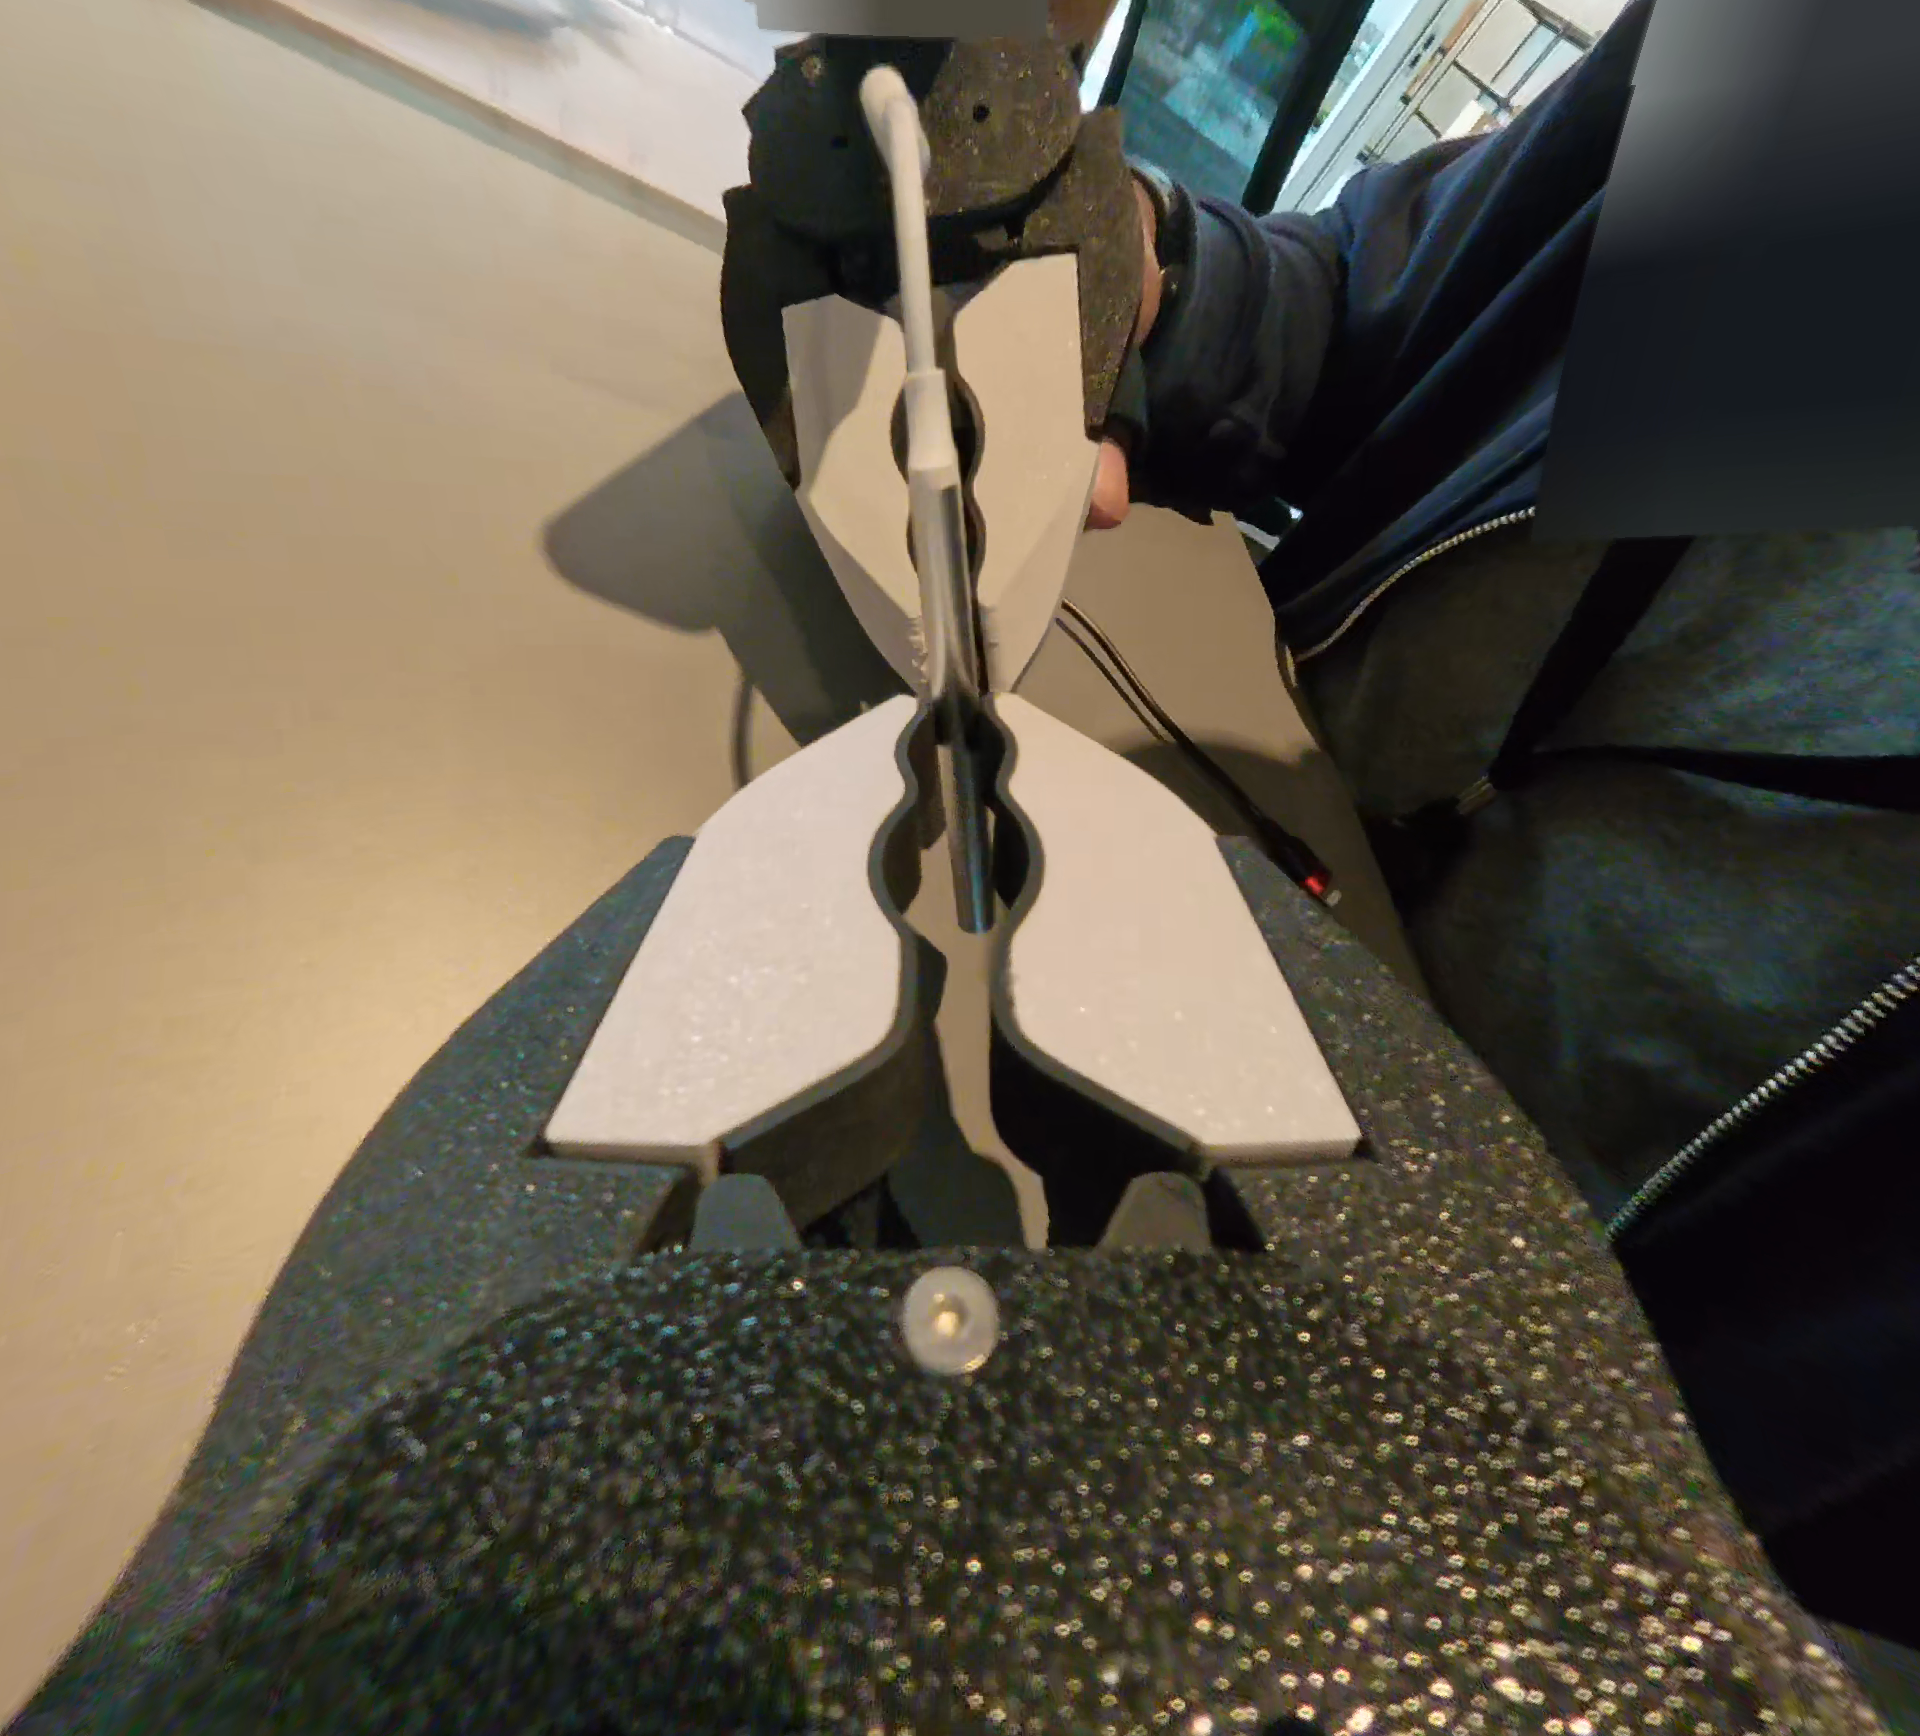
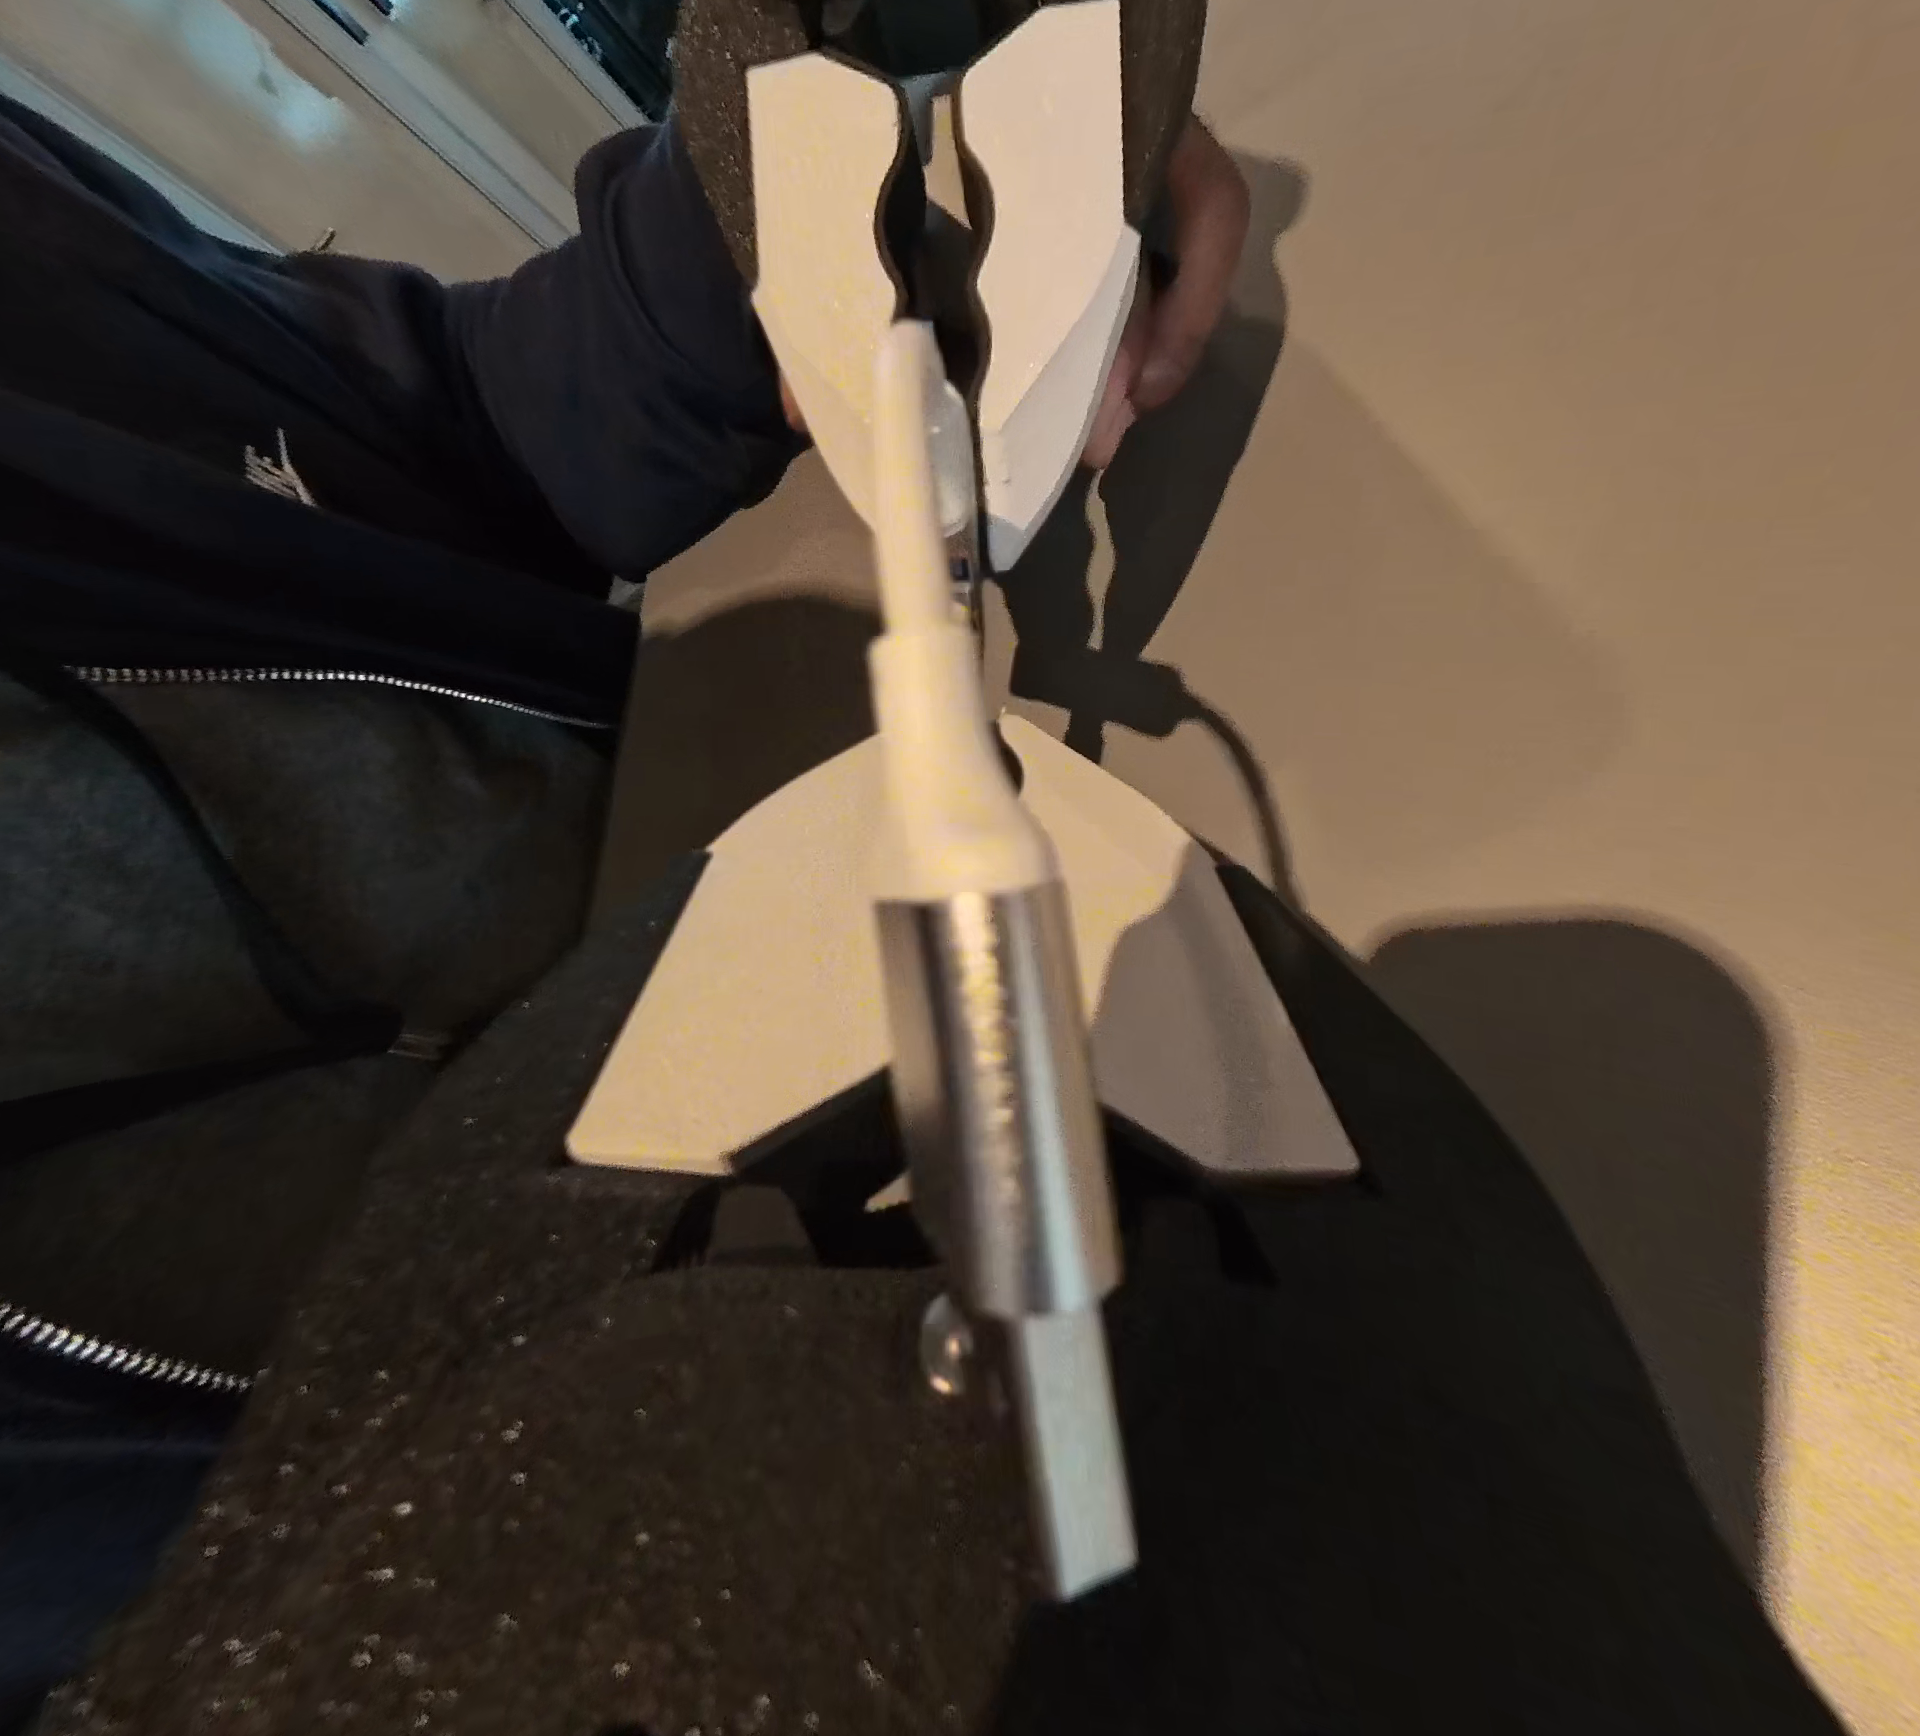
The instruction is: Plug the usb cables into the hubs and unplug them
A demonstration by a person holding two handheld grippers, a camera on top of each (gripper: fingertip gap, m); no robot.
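1. Left wrist view: the left tongs (image 1: 961, 715) are clamped on the near end of a thin silver hub (image 1: 948, 585), seen edge-on and held above the beige counter (image 1: 312, 543).
2. The right tongs (image 1: 951, 660) face them from the far side, tip to tip, closed on the hub's far end.
3. The hub's white cable (image 1: 904, 232) arches up over the right tongs.
4. In the right wrist view its silver plug (image 2: 1070, 1458) hangs close to the lens, hiding the right tongs' tips and part of the left tongs beyond.
5. A black cable (image 1: 1174, 730) lies on the counter under the tongs, running right to a red-lit end (image 1: 1314, 884).
6. A dark sleeve (image 1: 1247, 315) and zipped jacket (image 1: 1558, 543) fill the right.
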